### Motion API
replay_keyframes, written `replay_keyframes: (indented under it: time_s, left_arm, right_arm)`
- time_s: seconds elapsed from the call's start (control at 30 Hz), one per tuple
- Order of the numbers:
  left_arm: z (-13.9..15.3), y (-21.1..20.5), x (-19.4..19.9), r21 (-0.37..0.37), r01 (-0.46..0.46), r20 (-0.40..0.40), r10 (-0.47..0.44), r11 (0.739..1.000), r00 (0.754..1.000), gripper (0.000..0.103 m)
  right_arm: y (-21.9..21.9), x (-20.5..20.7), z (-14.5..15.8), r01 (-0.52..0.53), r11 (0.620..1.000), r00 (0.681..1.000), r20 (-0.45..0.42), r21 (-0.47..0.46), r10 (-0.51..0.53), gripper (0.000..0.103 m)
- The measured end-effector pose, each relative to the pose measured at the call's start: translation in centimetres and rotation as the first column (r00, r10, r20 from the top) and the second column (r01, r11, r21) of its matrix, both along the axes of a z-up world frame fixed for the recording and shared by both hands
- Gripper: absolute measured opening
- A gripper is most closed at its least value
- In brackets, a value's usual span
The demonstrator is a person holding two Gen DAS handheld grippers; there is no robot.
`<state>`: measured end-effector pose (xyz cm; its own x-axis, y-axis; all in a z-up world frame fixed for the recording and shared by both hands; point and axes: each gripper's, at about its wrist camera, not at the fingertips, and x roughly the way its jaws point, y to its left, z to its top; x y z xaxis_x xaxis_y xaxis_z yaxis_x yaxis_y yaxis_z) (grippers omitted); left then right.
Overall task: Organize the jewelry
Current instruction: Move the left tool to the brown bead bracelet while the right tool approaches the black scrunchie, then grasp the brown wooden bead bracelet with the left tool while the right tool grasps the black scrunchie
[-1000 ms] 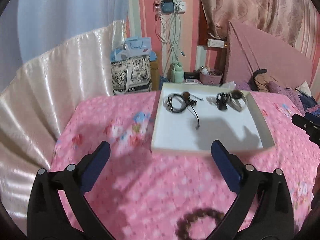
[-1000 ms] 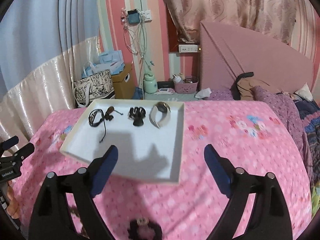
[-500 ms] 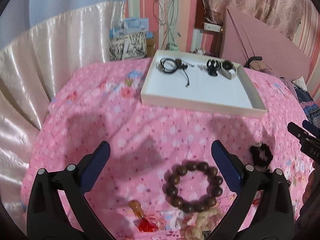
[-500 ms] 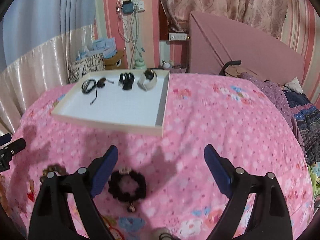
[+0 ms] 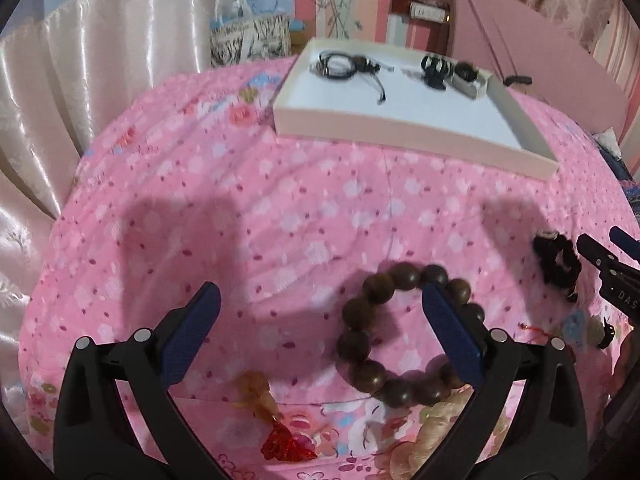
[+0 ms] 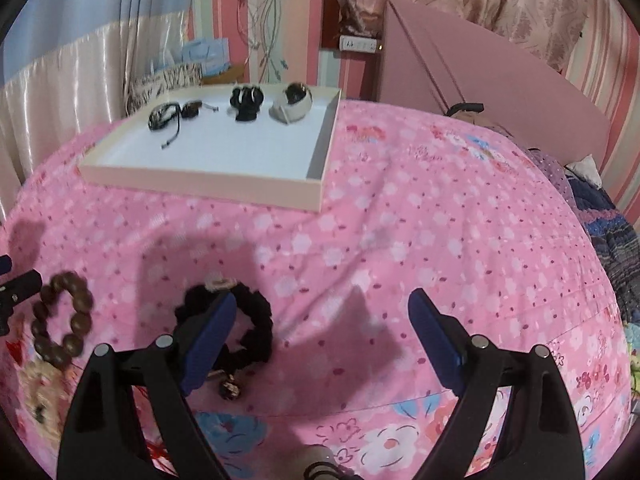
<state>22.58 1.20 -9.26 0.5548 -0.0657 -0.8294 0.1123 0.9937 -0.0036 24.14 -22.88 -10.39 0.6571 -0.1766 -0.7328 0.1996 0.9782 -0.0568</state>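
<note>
A brown bead bracelet [image 5: 404,336] lies on the pink bedspread; my open left gripper [image 5: 320,304] hovers over it, right finger above its ring. It also shows in the right wrist view [image 6: 60,316]. A black scrunchie [image 6: 240,324] lies under the left finger of my open right gripper [image 6: 320,312]; it shows in the left wrist view [image 5: 558,260] too. A white tray [image 5: 404,130] farther back holds a black cord bracelet [image 5: 340,65], a black hair claw [image 5: 434,70] and a white band [image 5: 466,78]. A yellow bead charm with red tassel [image 5: 272,412] lies near the front.
The tray [image 6: 208,178] sits on the pink floral bed. A pink headboard [image 6: 480,80] stands at the back right, shiny curtain [image 5: 80,60] at the left. Bags [image 5: 252,32] and a cable-hung wall are behind the bed. Folded clothes [image 6: 608,216] lie at the right edge.
Both grippers have pulled back from the tray and dropped toward the near bedspread. The bead bracelet and scrunchie now lie right under the fingers. Both stay open.
</note>
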Motion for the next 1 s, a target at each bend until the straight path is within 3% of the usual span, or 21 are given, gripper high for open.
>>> replay_keyframes:
  time_s: [0.23,0.53,0.67,0.83,1.0]
  left_arm:
    - [-0.5,-0.2,-0.2,-0.016,0.019,-0.038,-0.020,1.000,0.999,0.094]
    - [-2.3,-2.0,0.0,0.015,0.087,-0.102,-0.085,0.996,0.991,0.081]
    - [-2.2,-1.7,0.4,0.005,0.080,-0.094,-0.079,0.997,0.992,0.075]
    - [-2.1,-1.1,0.7,-0.002,0.061,-0.077,-0.061,0.998,0.995,0.064]
    - [-2.0,-1.2,0.7,0.000,0.056,-0.061,-0.056,0.998,0.997,0.054]
  right_arm:
    - [-0.3,0.1,-0.7,-0.001,1.000,0.999,-0.032,0.019,0.002,0.088]
    - [0.4,0.6,-1.4,-0.032,0.999,0.998,-0.050,0.033,0.033,0.086]
    - [0.5,1.3,-2.2,-0.036,0.998,0.995,-0.090,0.048,0.041,0.073]
    - [0.5,1.3,-2.5,-0.032,0.997,0.995,-0.091,0.075,0.039,0.072]
    - [0.8,1.3,-2.5,-0.050,0.995,0.995,-0.079,0.083,0.056,0.052]
